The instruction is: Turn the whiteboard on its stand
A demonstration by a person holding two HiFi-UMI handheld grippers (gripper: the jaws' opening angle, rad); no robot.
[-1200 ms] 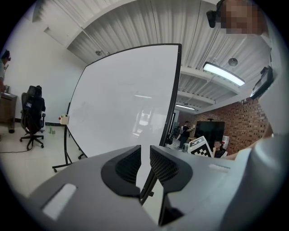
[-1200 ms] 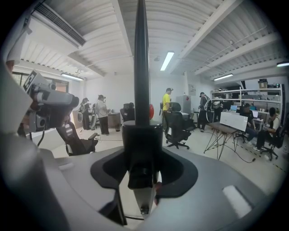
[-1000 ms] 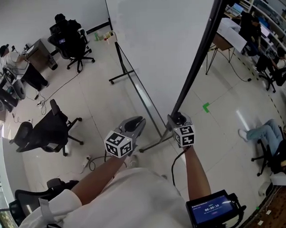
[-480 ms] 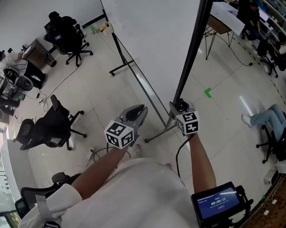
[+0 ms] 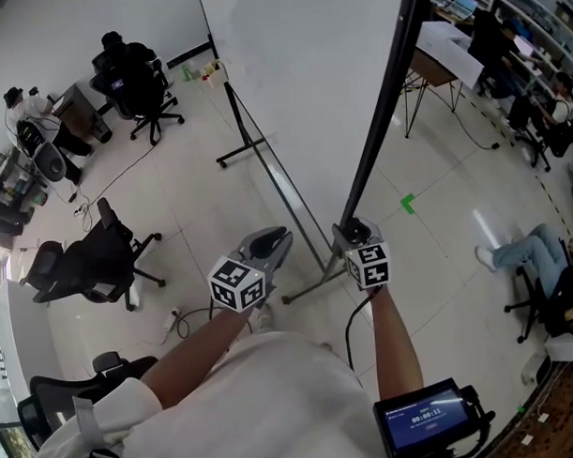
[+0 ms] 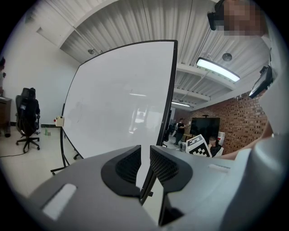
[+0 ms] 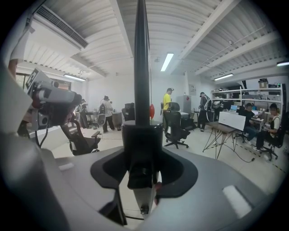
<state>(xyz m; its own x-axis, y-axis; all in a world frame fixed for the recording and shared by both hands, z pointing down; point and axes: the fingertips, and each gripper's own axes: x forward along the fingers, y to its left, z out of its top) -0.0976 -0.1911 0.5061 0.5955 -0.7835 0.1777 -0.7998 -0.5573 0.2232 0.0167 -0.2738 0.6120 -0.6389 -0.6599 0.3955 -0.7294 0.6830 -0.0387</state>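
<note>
Since a second ago little has shifted: both grippers sit almost where they were in the head view, the right one still clamped, and the whiteboard's black post looks slightly steeper.

From the head view, we see the whiteboard (image 5: pixel 300 73) on its stand (image 5: pixel 242 152), ahead of both sets of jaws. The right gripper (image 5: pixel 352 232) has its jaws closed on the lower end of the black post (image 5: pixel 381 107). The left gripper (image 5: pixel 279 239) hangs just to its left, close beside the board's bottom rail (image 5: pixel 293 206).

In the left gripper view, our jaws stand barely apart, a thin slit with nothing in it. The whiteboard's white face fills the space ahead and to their left. Its black edge rises just right of the slit.

In the right gripper view, our jaws are spread wide and press on the post's thick black sleeve, which rises straight up from between them. An office chair (image 7: pixel 174 128) stands beyond.
</note>
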